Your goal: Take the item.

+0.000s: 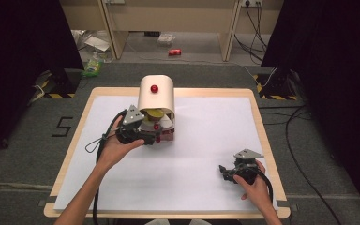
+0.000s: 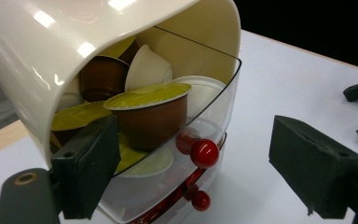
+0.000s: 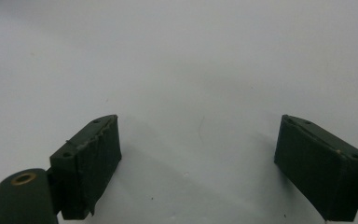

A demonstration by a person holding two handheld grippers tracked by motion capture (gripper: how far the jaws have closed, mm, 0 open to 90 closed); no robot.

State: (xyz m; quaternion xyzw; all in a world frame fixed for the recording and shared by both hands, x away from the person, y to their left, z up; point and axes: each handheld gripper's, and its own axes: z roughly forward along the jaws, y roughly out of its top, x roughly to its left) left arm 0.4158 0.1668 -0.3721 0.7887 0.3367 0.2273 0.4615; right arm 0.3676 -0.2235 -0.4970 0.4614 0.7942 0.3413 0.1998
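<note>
Left gripper (image 2: 193, 163) at the capsule bin (image 1: 156, 101), far-centre of the table (image 1: 215, 140). Jaws wide apart, holding nothing; they straddle the red knob (image 2: 204, 153) on the clear drawer (image 2: 214, 112). Drawer looks ajar, capsules (image 2: 148, 114) piled inside. Right gripper (image 3: 198, 163) rests near the right edge, jaws spread, empty. We judge the work early: knob not yet pinched, no capsule out.

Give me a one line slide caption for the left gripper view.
Open left claw at a cream dispenser whose clear drawer holds coffee capsules.
</note>
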